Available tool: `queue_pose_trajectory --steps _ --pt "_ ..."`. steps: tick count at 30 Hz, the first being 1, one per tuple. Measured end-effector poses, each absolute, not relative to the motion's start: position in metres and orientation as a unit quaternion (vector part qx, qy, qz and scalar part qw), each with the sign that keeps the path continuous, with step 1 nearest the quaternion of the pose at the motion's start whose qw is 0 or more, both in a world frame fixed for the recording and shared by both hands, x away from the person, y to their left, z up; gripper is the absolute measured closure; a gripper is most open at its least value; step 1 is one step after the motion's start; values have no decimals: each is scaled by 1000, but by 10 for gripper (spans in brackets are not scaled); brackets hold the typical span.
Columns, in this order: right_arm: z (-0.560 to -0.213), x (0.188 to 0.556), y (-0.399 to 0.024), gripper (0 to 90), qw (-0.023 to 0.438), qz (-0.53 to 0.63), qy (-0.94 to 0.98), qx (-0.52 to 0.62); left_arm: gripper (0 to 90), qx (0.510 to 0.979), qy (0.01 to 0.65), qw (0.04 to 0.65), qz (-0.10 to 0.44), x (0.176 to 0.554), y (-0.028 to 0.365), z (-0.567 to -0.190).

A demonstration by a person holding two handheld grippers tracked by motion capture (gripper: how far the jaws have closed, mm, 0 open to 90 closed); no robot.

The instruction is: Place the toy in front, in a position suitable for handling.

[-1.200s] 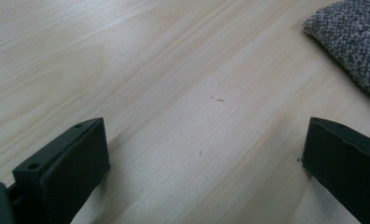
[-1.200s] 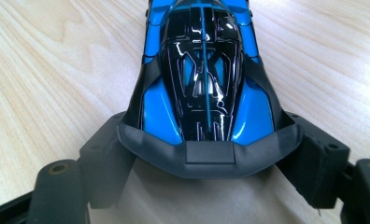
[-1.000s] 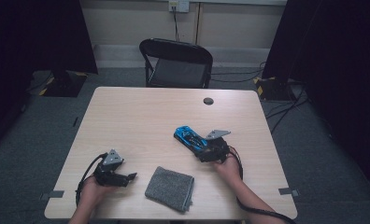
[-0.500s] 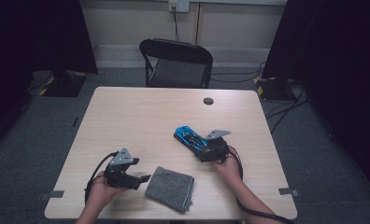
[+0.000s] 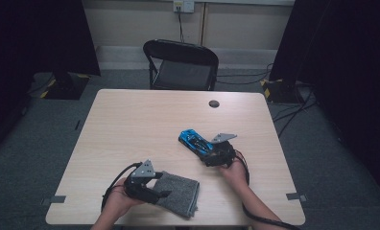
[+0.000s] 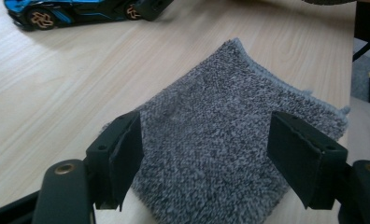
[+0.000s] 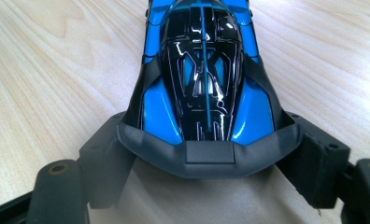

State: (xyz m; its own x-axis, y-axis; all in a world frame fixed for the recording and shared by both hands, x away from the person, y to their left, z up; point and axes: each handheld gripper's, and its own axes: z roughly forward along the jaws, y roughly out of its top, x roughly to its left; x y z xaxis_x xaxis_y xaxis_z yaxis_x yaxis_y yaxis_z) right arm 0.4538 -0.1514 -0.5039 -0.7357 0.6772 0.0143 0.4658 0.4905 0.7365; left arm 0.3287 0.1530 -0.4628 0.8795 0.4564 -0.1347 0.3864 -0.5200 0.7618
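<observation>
Meanwhile, a blue toy car (image 5: pixel 196 142) at centre right of the tabletop (image 5: pixel 130 124) is gripped at its rear by the right gripper (image 5: pixel 216 155). At lower left, the left gripper (image 5: pixel 160 195) is held over a grey cloth (image 5: pixel 183 194), its jaws spread and just closing, nothing pinched.

A black folding chair (image 5: pixel 182 64) stands behind the wooden table (image 5: pixel 140 124), which bears a small dark disc (image 5: pixel 214 103)
</observation>
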Motion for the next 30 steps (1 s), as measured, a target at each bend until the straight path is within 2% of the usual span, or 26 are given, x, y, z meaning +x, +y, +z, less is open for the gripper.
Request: queue_pose_trajectory --steps 10,30 --pt "-504 454 -151 242 140 377 852 336 291 886 209 412 30 327 133 -470" --pt "-504 454 -151 241 141 377 852 334 296 901 190 390 31 331 117 -480"
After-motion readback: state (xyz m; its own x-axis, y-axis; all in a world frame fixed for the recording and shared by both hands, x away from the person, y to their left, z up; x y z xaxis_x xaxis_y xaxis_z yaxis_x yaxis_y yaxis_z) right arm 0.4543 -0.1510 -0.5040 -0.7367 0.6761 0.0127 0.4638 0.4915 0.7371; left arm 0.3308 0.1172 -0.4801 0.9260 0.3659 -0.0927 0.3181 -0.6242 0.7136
